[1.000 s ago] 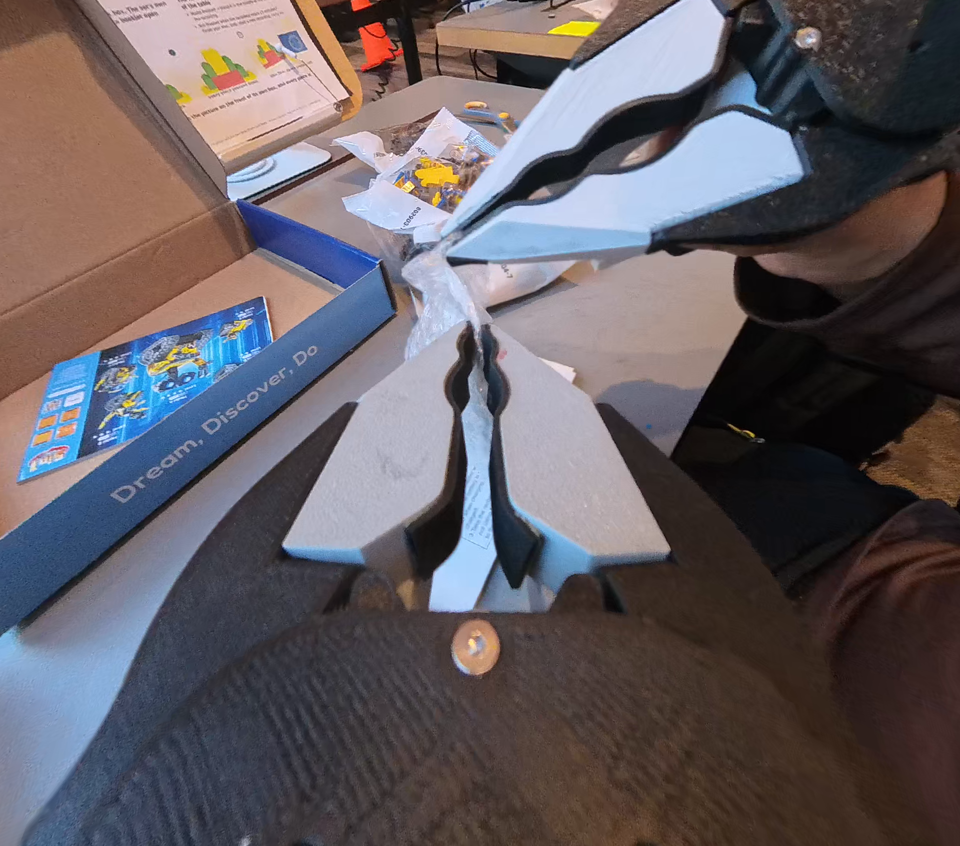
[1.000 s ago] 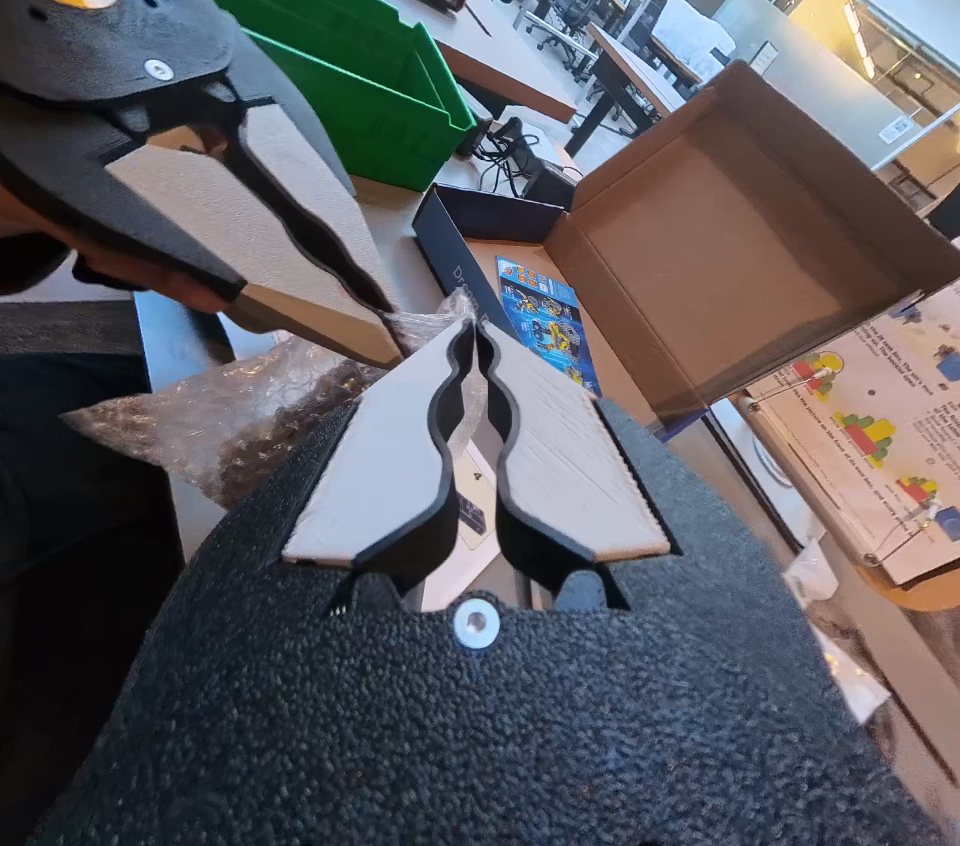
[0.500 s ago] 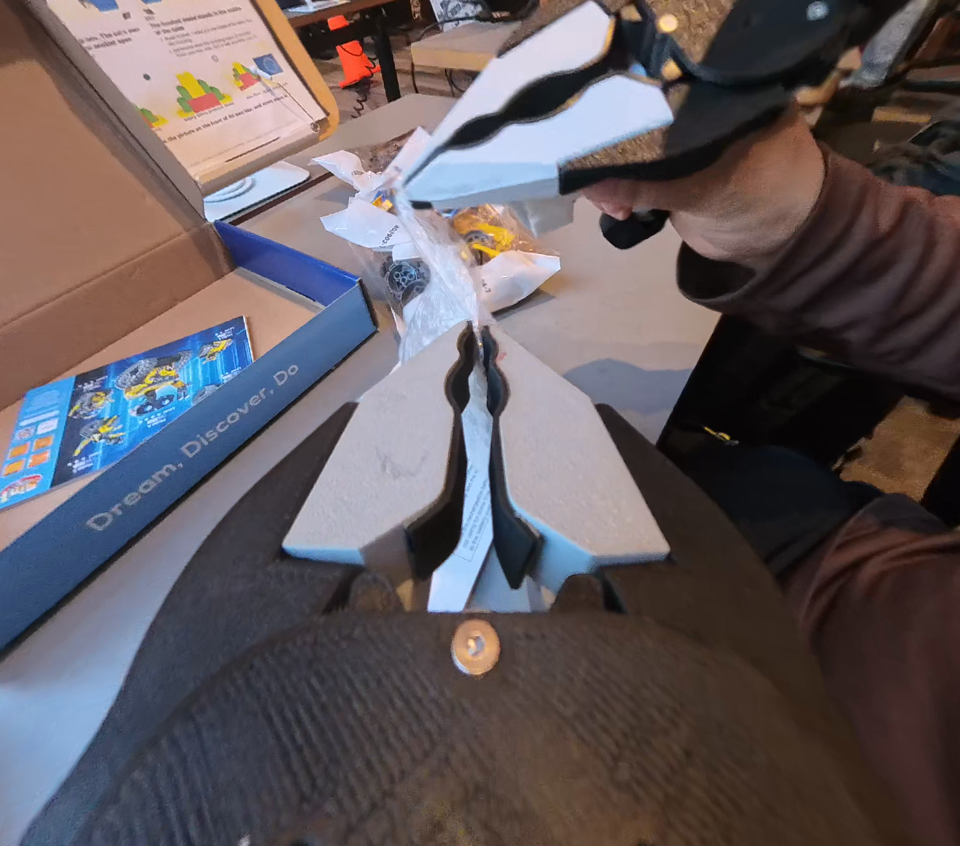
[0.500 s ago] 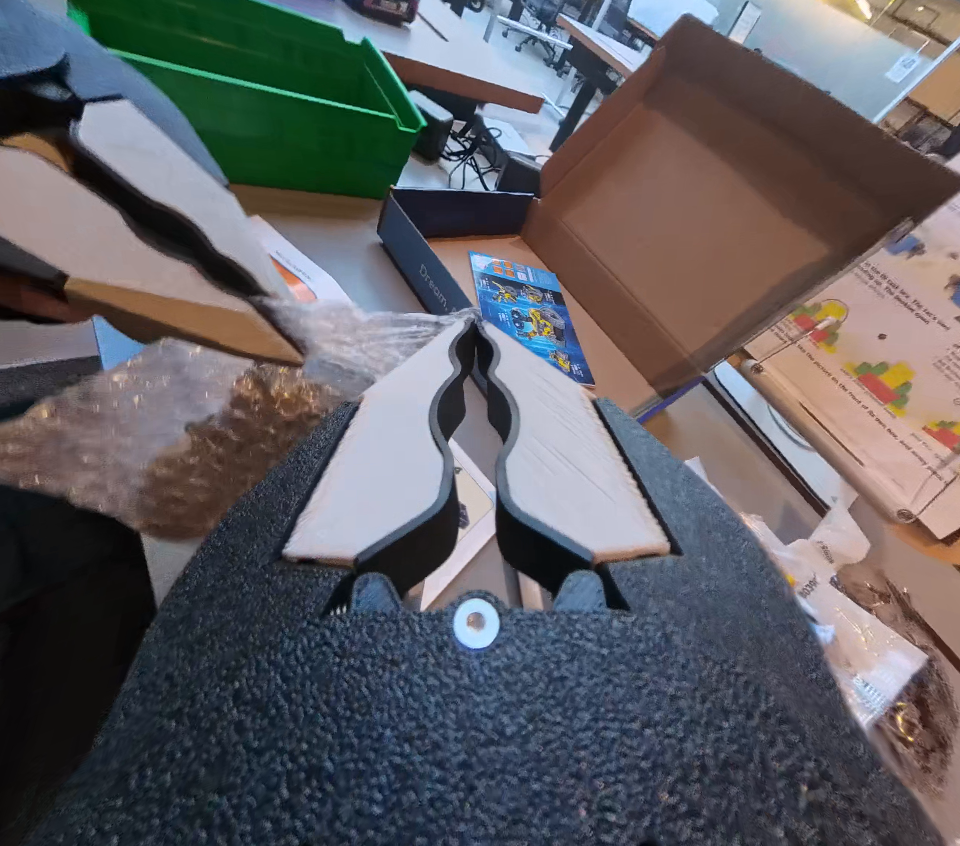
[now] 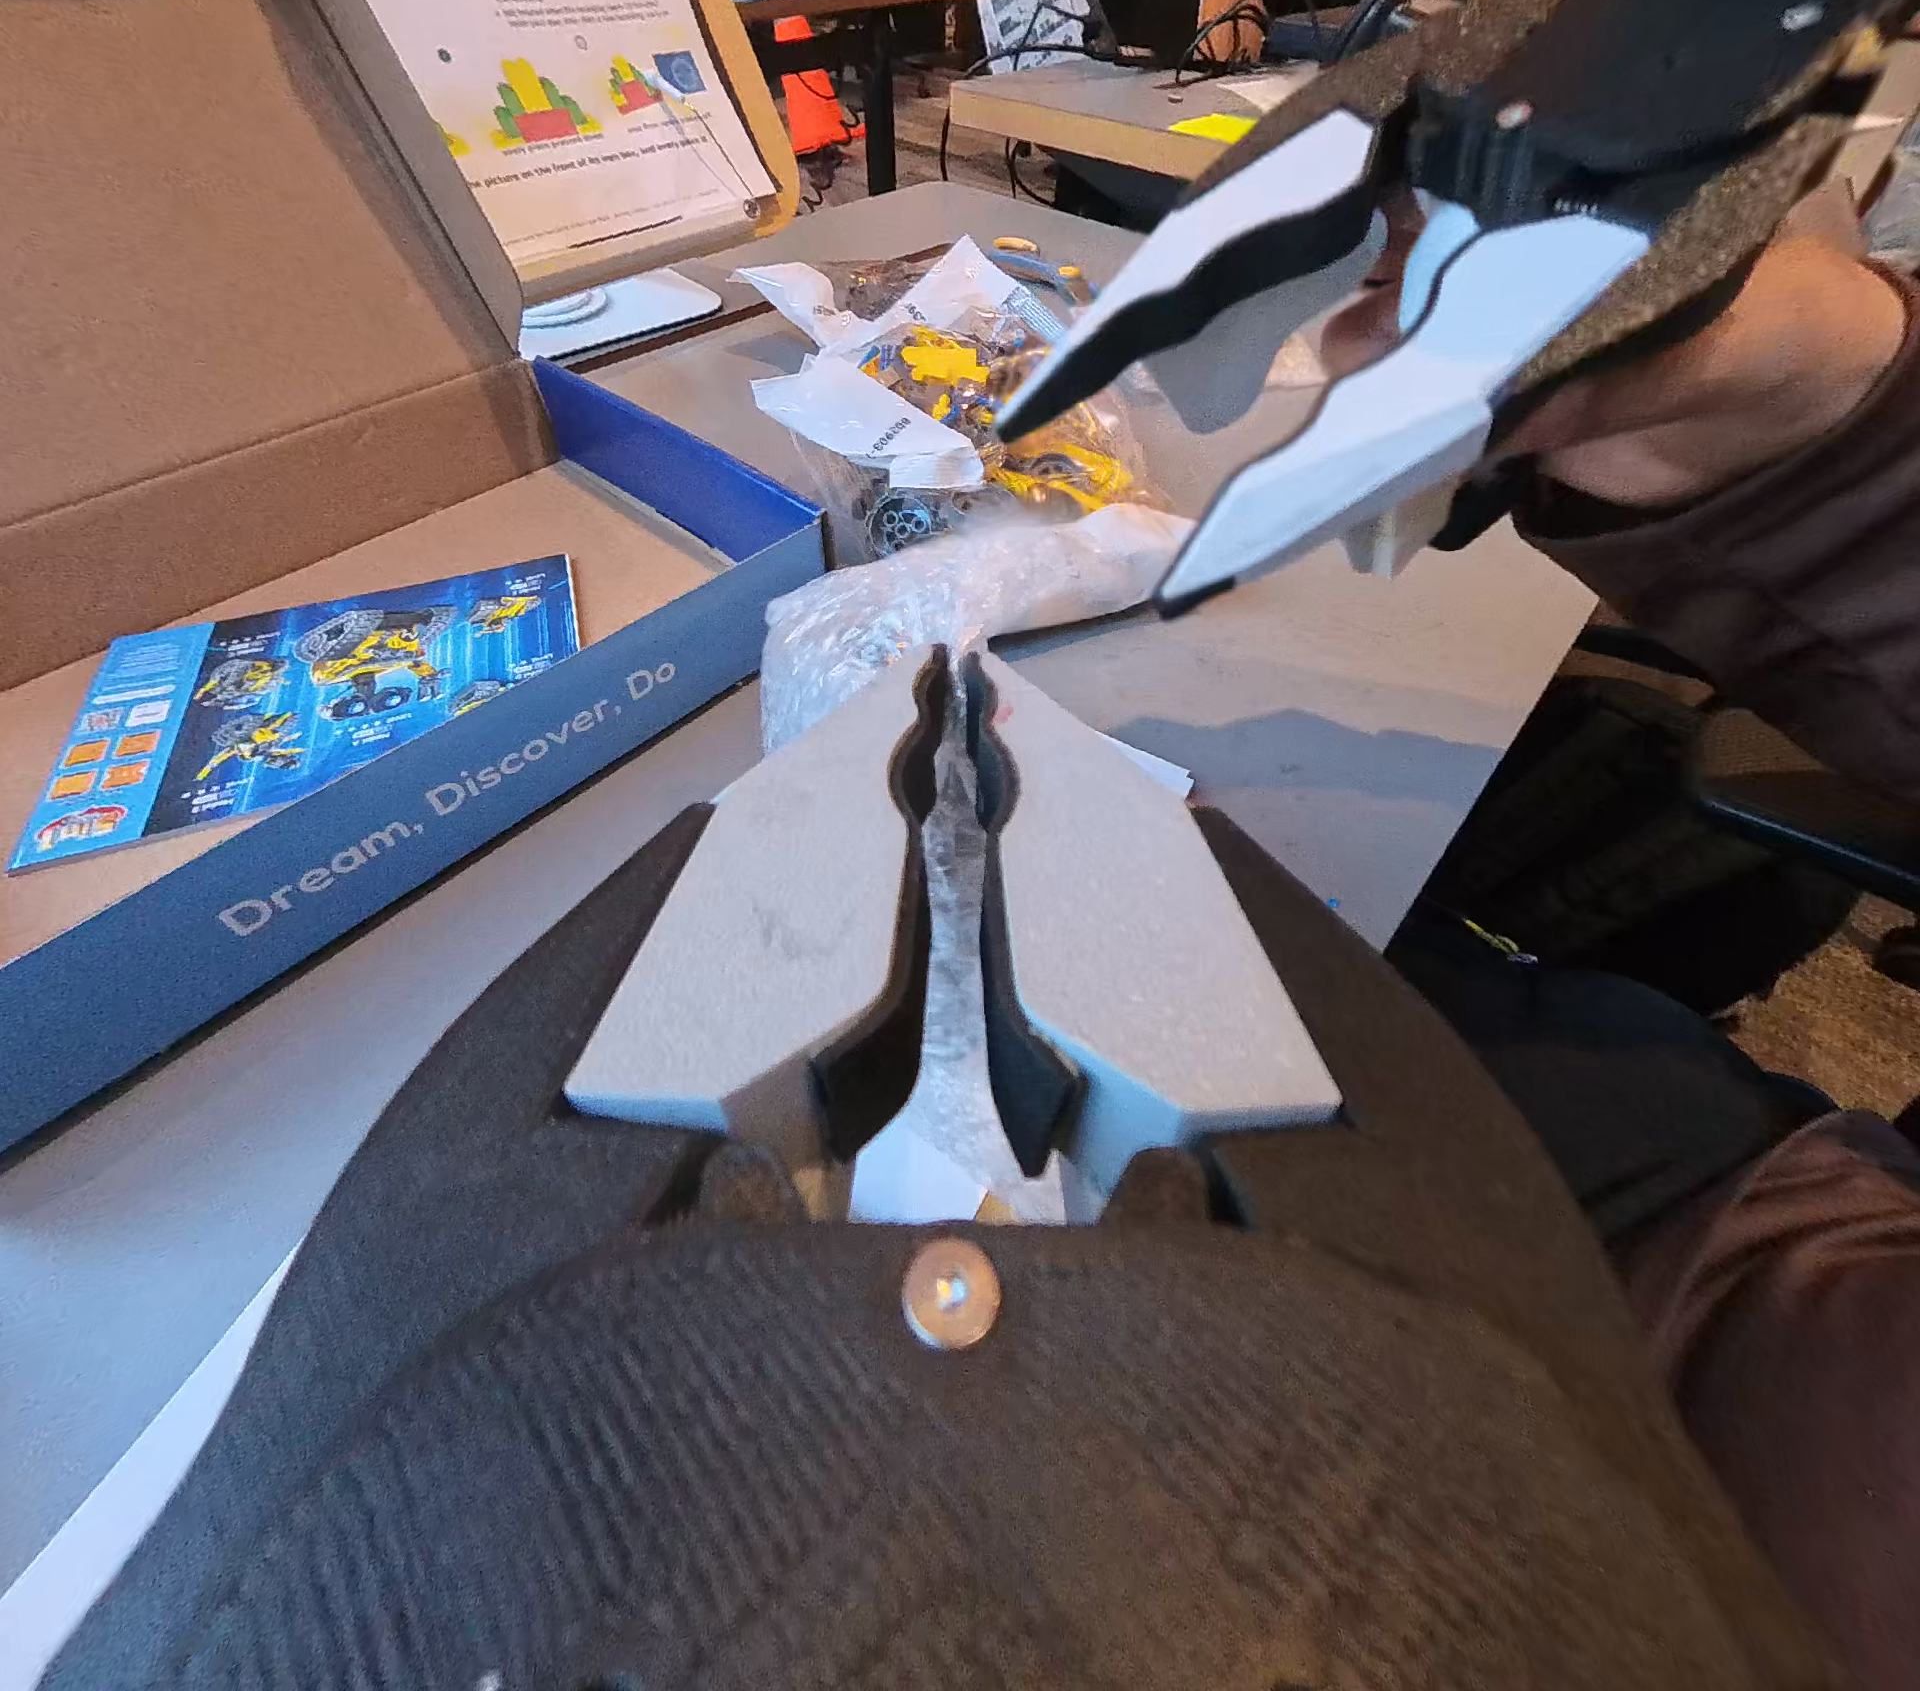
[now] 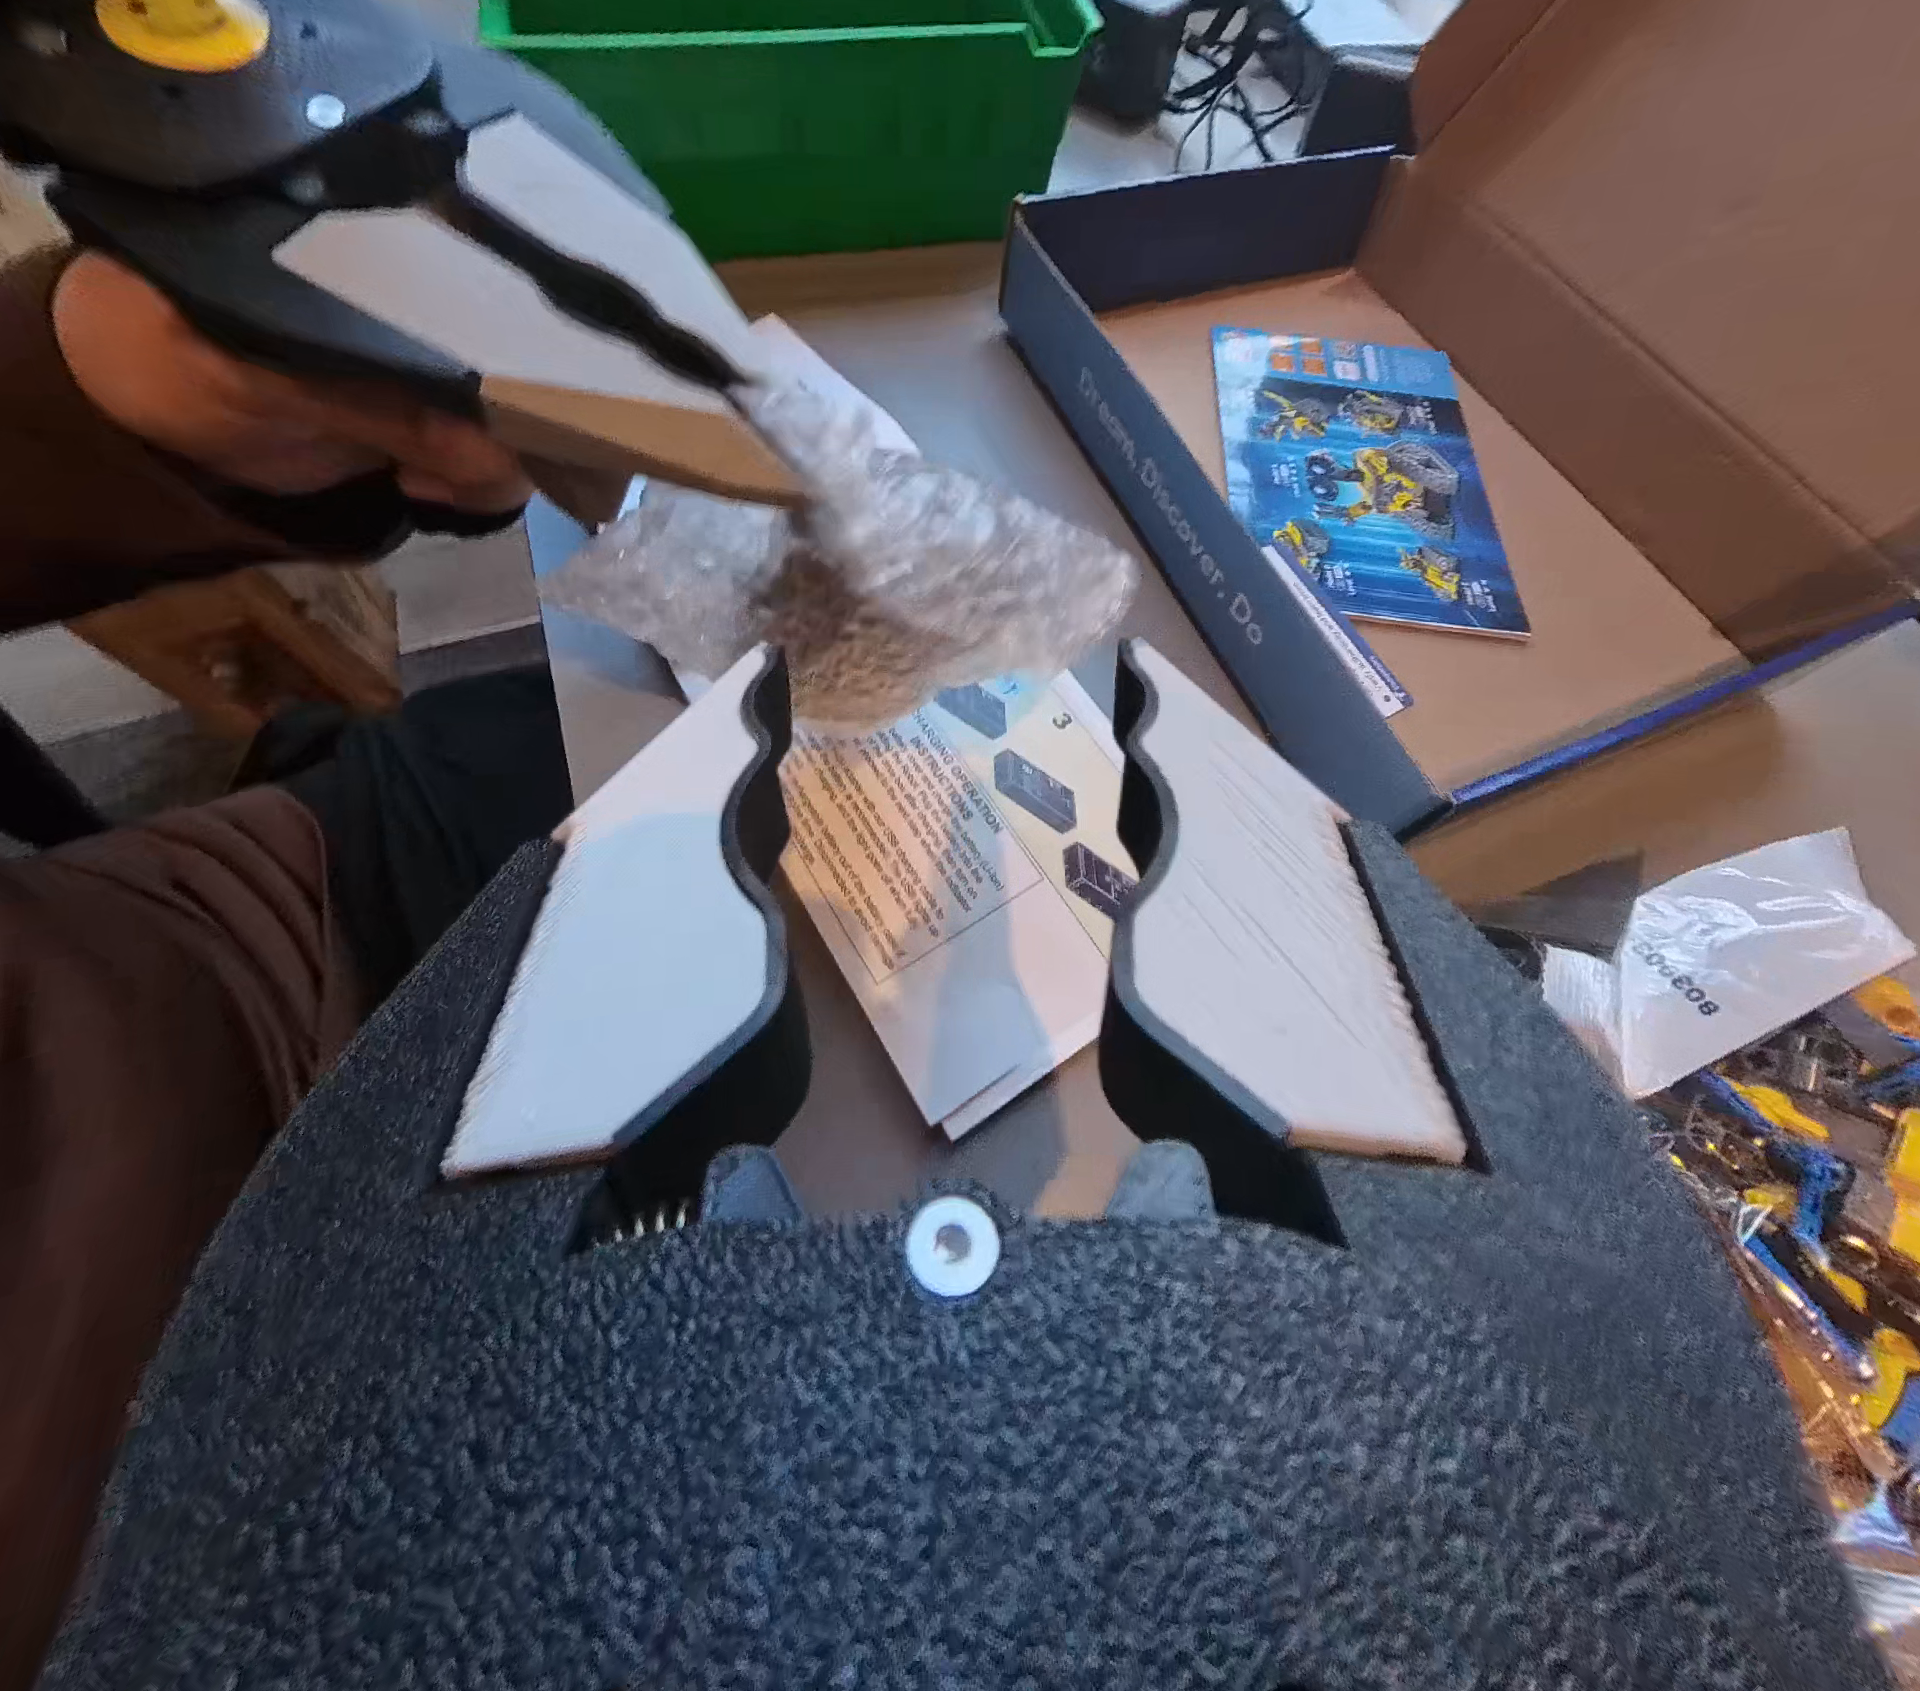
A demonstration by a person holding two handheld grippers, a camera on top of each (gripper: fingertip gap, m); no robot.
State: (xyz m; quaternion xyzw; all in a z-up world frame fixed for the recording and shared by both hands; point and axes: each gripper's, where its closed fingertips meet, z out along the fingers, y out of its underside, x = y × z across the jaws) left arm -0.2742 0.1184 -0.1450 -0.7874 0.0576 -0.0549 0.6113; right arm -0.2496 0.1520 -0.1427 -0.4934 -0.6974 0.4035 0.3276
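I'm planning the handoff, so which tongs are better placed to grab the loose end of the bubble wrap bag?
Right, probably. The right tongs are open, empty and just beside the bubble wrap bag. The left tongs are shut on its other end.

**Around the grey table**

An open cardboard box (image 5: 665,457) with blue outer walls sits on the table (image 5: 1351,685), its lid tipped back. A glossy blue booklet (image 5: 301,696) lies flat inside it. Behind the box a printed sheet (image 5: 540,31) stands propped upright. Clear bags of yellow and blue parts (image 5: 914,405) are heaped just beside the box. A folded leaflet (image 6: 935,893) lies on the tabletop, and a green bin (image 6: 769,114) stands beyond the table.
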